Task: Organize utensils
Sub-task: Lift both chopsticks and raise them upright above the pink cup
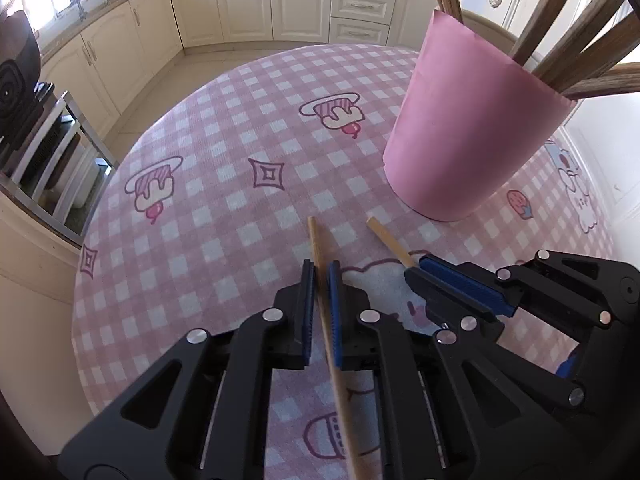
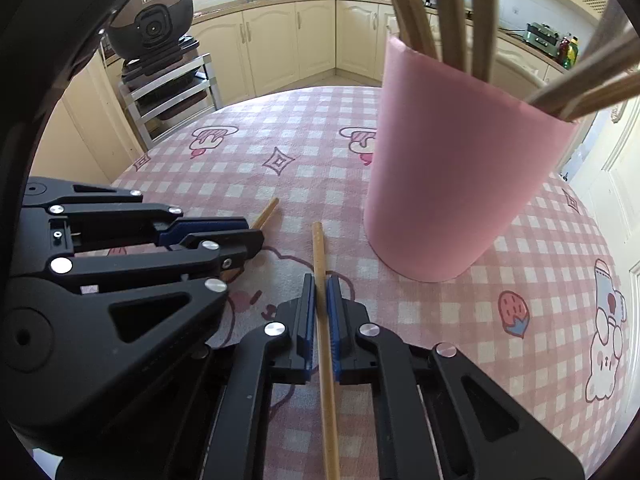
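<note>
A pink holder (image 1: 468, 128) stands on the checked tablecloth with several wooden utensil handles (image 1: 568, 52) sticking out of it. My left gripper (image 1: 321, 270) is shut on a wooden stick (image 1: 320, 248) whose tip points toward the holder. My right gripper (image 2: 319, 282) is shut on a second wooden stick (image 2: 319, 248), just short of the holder (image 2: 452, 168). In the left wrist view the right gripper (image 1: 424, 262) sits to the right with its stick (image 1: 390, 242). In the right wrist view the left gripper (image 2: 254, 230) sits to the left with its stick (image 2: 266, 212).
The round table has a pink checked cloth (image 1: 224, 208) with cartoon prints. A metal rack with a dark round appliance (image 2: 160, 28) stands left of the table. Cream kitchen cabinets (image 1: 256, 0) run along the far wall.
</note>
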Available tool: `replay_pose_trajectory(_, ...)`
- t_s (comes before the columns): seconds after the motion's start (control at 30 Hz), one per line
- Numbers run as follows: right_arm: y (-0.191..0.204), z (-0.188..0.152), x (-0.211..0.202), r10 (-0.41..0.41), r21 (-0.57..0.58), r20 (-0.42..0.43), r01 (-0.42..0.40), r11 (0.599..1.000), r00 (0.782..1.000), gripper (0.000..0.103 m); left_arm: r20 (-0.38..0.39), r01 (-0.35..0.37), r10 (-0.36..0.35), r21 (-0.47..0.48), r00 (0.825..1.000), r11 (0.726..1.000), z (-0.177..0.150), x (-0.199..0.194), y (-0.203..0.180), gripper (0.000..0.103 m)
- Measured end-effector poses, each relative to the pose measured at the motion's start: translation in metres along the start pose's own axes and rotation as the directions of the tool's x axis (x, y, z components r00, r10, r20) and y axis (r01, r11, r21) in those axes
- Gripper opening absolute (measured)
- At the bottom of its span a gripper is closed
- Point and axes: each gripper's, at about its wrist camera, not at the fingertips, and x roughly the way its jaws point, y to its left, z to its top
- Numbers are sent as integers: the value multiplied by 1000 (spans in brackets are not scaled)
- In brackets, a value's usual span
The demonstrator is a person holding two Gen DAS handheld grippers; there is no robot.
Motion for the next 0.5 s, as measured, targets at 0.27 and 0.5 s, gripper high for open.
replay_pose_trajectory(0.27, 1, -9, -43, 38, 6, 89, -39, 999, 995, 5, 78, 49, -51, 21, 996, 999, -17, -48, -3, 6)
replay_pose_trajectory(0.5, 3, -12, -101, 65, -3, 199, -66, 998, 978, 5, 223, 103, -105, 18, 969, 994, -28, -119, -5, 6)
